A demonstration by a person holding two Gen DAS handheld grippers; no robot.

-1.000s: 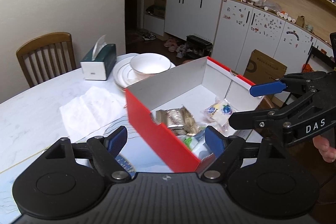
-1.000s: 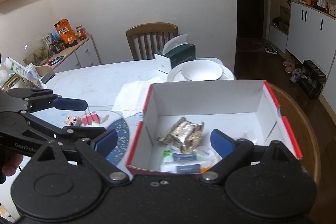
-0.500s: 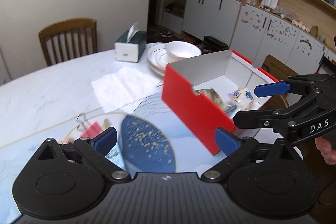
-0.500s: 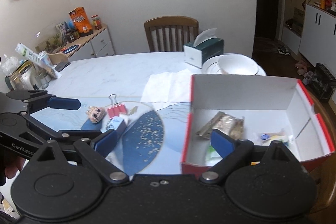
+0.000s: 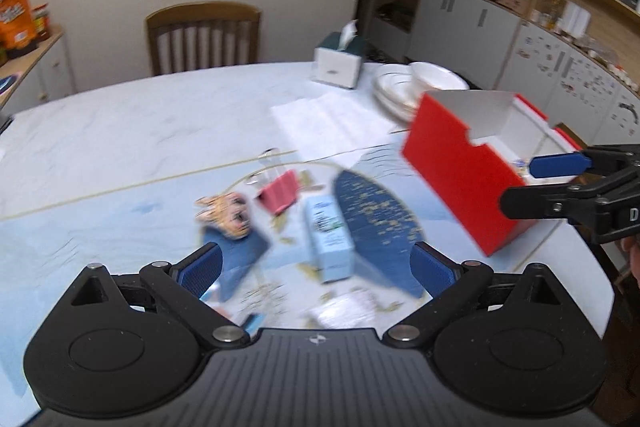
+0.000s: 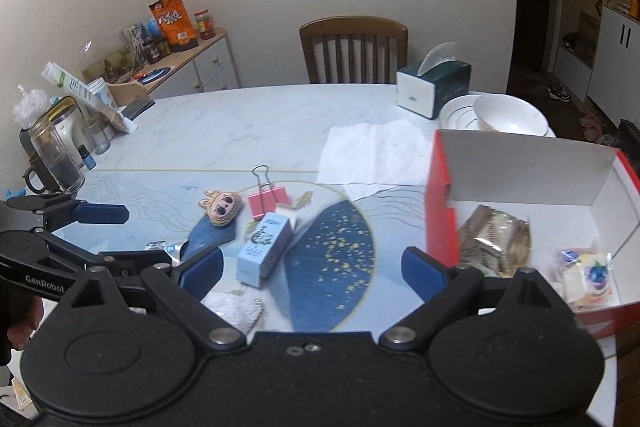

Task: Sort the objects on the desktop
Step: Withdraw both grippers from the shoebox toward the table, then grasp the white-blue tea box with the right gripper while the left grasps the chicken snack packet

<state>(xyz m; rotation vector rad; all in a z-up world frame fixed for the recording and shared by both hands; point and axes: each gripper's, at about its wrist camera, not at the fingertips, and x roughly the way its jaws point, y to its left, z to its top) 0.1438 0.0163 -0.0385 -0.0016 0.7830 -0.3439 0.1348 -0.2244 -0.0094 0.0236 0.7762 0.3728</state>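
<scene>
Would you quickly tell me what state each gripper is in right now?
Left gripper: open, jaws just widened, nothing between them.
Right gripper: open, holding nothing.

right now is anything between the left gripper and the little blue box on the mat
Nothing visible stands in the way. The left gripper is open with nothing held, and the blue box lies on the mat just ahead of its fingers. The pink clip and doll-face charm lie beyond the box, not in front.
</scene>
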